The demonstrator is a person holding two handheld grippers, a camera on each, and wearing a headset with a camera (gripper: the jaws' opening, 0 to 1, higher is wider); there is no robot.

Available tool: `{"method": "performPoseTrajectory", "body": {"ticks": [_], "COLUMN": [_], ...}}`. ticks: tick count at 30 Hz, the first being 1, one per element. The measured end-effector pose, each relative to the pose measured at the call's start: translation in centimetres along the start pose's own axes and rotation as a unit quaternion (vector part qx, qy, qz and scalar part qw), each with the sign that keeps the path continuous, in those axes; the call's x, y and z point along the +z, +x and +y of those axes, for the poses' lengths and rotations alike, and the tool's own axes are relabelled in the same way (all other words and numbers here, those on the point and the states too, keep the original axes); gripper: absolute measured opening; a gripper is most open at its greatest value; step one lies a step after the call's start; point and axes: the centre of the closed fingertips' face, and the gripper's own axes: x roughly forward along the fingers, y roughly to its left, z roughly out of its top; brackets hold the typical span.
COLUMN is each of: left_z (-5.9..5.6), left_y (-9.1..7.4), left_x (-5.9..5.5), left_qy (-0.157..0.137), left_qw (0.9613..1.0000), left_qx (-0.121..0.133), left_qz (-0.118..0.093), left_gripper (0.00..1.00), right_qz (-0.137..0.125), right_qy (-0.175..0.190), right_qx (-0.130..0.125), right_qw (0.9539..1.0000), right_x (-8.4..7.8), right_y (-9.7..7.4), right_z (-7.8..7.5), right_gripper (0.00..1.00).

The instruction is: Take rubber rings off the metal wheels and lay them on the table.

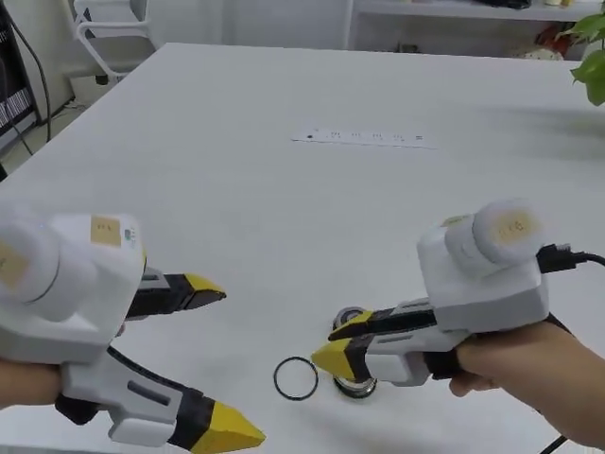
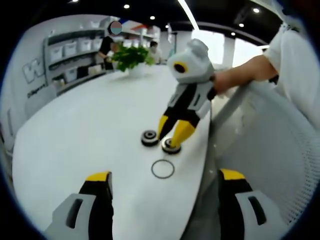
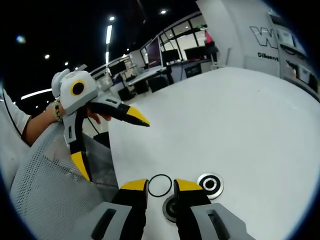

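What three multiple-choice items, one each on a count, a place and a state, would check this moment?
1. How many metal wheels stand on the table?
A. one
B. two
C. four

2. Where is the loose rubber ring?
A. flat on the table, next to the wheels
B. hanging from a jaw
C. on the shelf at the back

3. How is the left gripper?
A. shut on the ring
B. shut and empty
C. wide open, holding nothing

Answers:
1 B: the left gripper view shows two wheels side by side.
2 A: the head view shows the ring lying flat on the bare tabletop beside the nearer wheel.
3 C: its two yellow tips stand far apart, with nothing between them.
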Motion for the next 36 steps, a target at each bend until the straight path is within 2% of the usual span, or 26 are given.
{"method": "performPoseTrajectory", "body": {"ticks": [6,12,15,18,21,24,26,29,32,34,36], "left_z": [-0.2,-0.3,-0.3,-1.3,-1.7,-1.6,-1.2,-0.7,-0.5,-0.2,-0.3], "left_y": [0.1,0.5,0.8,0.9,1.0,1.4,1.9,3.0,4.3,5.2,6.2], "left_x": [0.9,2.8,4.3,6.4,8.1,9.9,10.5,10.8,10.9,10.4,9.7], "left_qy": [0.000,0.005,0.011,0.016,0.034,0.051,0.058,0.070,0.097,0.123,0.131], "left_qw": [0.9999,0.9992,0.9983,0.9955,0.9935,0.9908,0.9901,0.9905,0.9895,0.9879,0.9875], "left_qx": [-0.004,-0.018,-0.021,-0.045,-0.055,-0.057,-0.053,-0.047,-0.044,-0.033,-0.033], "left_qz": [-0.013,-0.036,-0.053,-0.081,-0.094,-0.112,-0.116,-0.108,-0.098,-0.087,-0.081], "left_gripper": [0.88,0.86,0.85,0.83,0.83,0.81,0.79,0.77,0.73,0.67,0.62], "right_qz": [-0.023,-0.015,-0.018,-0.016,-0.013,-0.010,-0.007,-0.005,-0.003,-0.004,-0.003], "right_qy": [0.019,0.026,0.035,0.048,0.057,0.064,0.067,0.067,0.060,0.063,0.070], "right_qx": [0.000,-0.018,-0.025,-0.031,-0.036,-0.042,-0.042,-0.037,-0.029,-0.011,0.007], "right_qw": [0.9995,0.9994,0.9989,0.9982,0.9977,0.9970,0.9969,0.9971,0.9978,0.9979,0.9975], "right_x": [0.6,-0.1,-0.4,-0.8,-1.4,-1.8,-2.0,-2.1,-2.3,-2.4,-2.5], "right_y": [-1.1,-1.7,-2.1,-2.5,-2.7,-2.9,-3.0,-3.1,-3.0,-2.9,-2.7], "right_z": [-0.6,-1.9,-2.5,-3.1,-3.6,-4.1,-4.2,-3.9,-3.7,-3.2,-2.4], "right_gripper": [0.19,0.19,0.19,0.19,0.19,0.18,0.19,0.19,0.19,0.20,0.22]}}
